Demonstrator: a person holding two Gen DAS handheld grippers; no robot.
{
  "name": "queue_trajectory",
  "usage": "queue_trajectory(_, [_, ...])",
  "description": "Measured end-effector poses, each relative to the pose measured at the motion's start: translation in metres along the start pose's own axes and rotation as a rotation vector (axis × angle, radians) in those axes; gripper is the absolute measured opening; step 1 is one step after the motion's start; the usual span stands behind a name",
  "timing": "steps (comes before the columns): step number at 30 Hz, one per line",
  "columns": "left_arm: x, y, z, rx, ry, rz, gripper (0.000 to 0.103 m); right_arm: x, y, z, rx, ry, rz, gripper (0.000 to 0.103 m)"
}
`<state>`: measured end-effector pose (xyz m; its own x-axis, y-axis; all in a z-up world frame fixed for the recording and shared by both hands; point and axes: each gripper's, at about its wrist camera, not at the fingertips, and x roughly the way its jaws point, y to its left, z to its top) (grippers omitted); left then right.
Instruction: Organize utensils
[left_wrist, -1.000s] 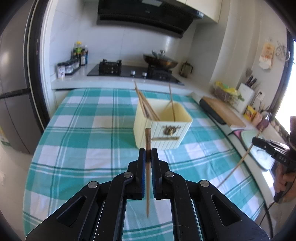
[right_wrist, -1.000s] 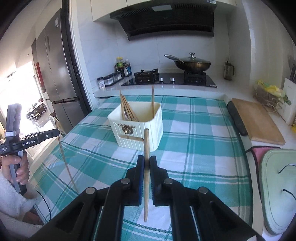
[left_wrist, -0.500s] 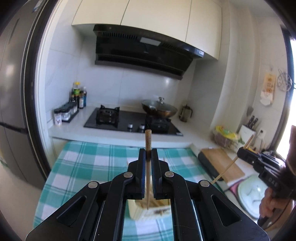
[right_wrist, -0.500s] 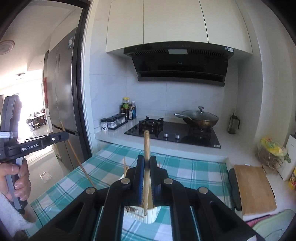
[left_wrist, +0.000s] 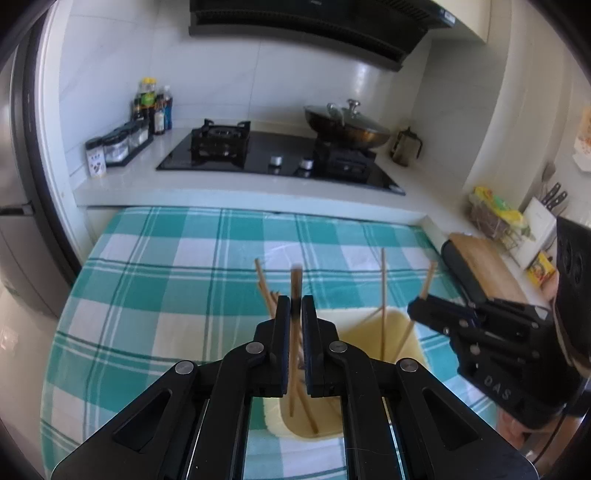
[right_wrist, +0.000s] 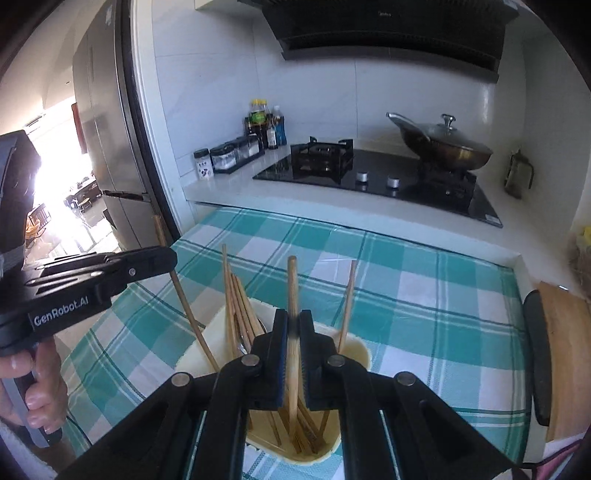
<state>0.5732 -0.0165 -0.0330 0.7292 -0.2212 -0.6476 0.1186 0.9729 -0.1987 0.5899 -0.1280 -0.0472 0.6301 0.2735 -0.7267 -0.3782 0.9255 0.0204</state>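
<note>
The desk under a teal-and-white checked cloth (left_wrist: 155, 295) carries a cream rectangular plastic utensil holder (right_wrist: 354, 349) with several wooden chopsticks (right_wrist: 236, 306) leaning inside. Both black claws hang over its mouth. The left claw (left_wrist: 296, 314) has just been easing apart, yet a thin wooden chopstick (left_wrist: 295, 280) stands upright between its jaws, lower end down in the holder. The right claw (right_wrist: 293, 325) is pinched on another light wooden chopstick (right_wrist: 291, 280), its tip also dipping into the holder. A hand (right_wrist: 37, 387) grips the left claw's handle.
</note>
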Motion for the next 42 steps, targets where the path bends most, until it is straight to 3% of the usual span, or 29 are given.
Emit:
queue_trajectory(1, [0.001,0.0,-0.002,0.002,0.006,0.002,0.017,0.007,-0.002,-0.001,0.011,0.006,0.006,0.007])
queue_trajectory(2, [0.0,0.0,-0.004,0.006,0.008,0.004,0.039,0.01,-0.004,-0.002,0.023,0.003,0.009,0.008])
queue_trajectory(3, [-0.005,0.001,-0.007,0.011,-0.005,0.013,0.059,0.012,-0.007,-0.003,0.04,-0.005,0.016,0.016])
queue_trajectory(4, [-0.01,0.001,-0.008,0.016,-0.024,0.023,0.065,0.01,-0.009,-0.003,0.054,-0.015,0.024,0.022])
queue_trajectory(6, [-0.03,-0.002,-0.014,0.038,-0.062,0.028,0.077,0.0,-0.011,-0.004,0.084,-0.052,0.021,0.043])
queue_trajectory(9, [-0.062,-0.01,-0.026,0.077,-0.103,0.032,0.095,-0.033,-0.011,-0.01,0.099,-0.11,0.0,0.045])
queue_trajectory(11, [-0.089,-0.018,-0.042,0.105,-0.149,0.071,0.102,-0.061,-0.006,-0.019,0.092,-0.143,-0.028,0.055])
queue_trajectory(12, [-0.102,-0.022,-0.051,0.111,-0.176,0.086,0.102,-0.077,-0.002,-0.026,0.09,-0.161,-0.048,0.064])
queue_trajectory(15, [-0.137,-0.03,-0.084,0.103,-0.215,0.072,0.103,-0.126,0.013,-0.052,0.085,-0.214,-0.114,0.076])
queue_trajectory(18, [-0.157,-0.042,-0.115,0.105,-0.145,0.059,0.103,-0.169,0.034,-0.086,0.082,-0.242,-0.15,0.084])
queue_trajectory(24, [-0.201,-0.06,-0.162,0.089,-0.175,0.098,0.103,-0.218,0.061,-0.145,0.136,-0.228,-0.211,0.101])
queue_trajectory(33, [-0.241,-0.077,-0.177,0.13,-0.23,0.163,0.103,-0.257,0.087,-0.174,0.128,-0.245,-0.297,0.103])
queue_trajectory(42, [-0.257,-0.077,-0.18,0.105,-0.251,0.18,0.103,-0.274,0.103,-0.176,0.108,-0.273,-0.289,0.103])
